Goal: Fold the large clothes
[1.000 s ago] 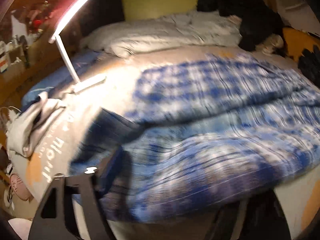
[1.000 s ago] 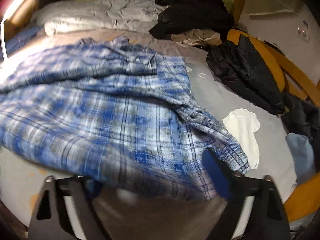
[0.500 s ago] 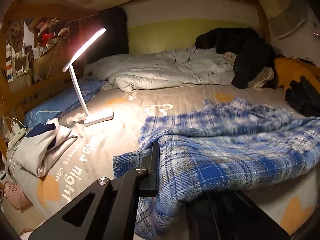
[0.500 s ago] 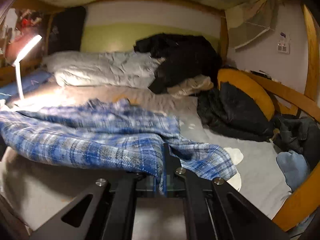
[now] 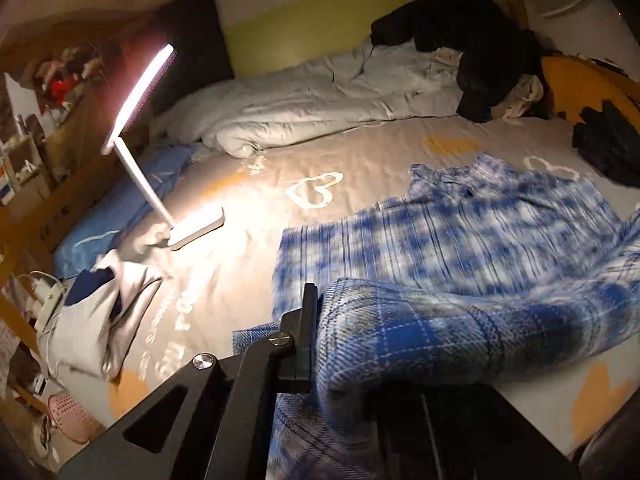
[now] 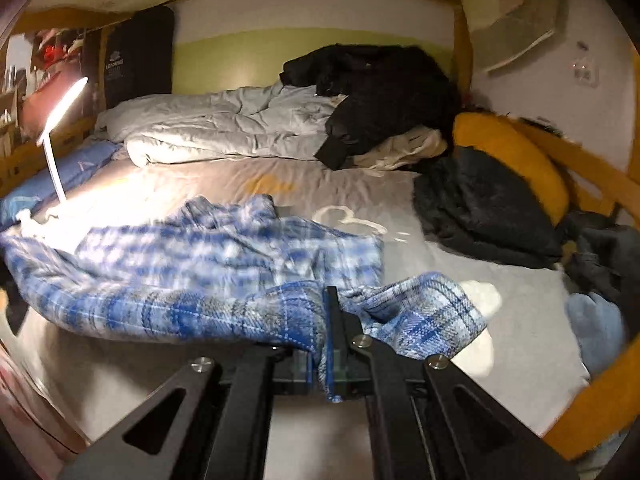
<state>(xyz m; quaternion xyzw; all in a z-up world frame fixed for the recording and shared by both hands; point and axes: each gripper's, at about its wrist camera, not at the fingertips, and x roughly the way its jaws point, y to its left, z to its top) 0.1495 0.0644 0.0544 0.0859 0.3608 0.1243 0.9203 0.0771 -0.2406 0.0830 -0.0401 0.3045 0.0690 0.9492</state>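
A blue and white plaid shirt (image 5: pixel 472 240) lies spread on the bed's grey sheet (image 5: pixel 360 160). My left gripper (image 5: pixel 320 344) is shut on the shirt's near hem, which is lifted off the bed; cloth drapes over and hides the right finger. In the right wrist view the same shirt (image 6: pixel 192 264) stretches to the left, and my right gripper (image 6: pixel 326 336) is shut on its near edge, with a fold hanging between the jaws. The far part of the shirt rests on the sheet (image 6: pixel 460 292).
A lit white desk lamp (image 5: pixel 160 176) stands on the bed at left, beside a grey garment (image 5: pixel 96 312). A rumpled grey duvet (image 5: pixel 320 100) and black jacket (image 6: pixel 384 92) lie at the head. Dark clothes (image 6: pixel 484 212), an orange cushion (image 6: pixel 512 156) and a wooden rail (image 6: pixel 592 412) are at right.
Both grippers went from open over the flat shirt to shut on its near hem and raised it. Since half a second ago the hem moved forward over the shirt's body.
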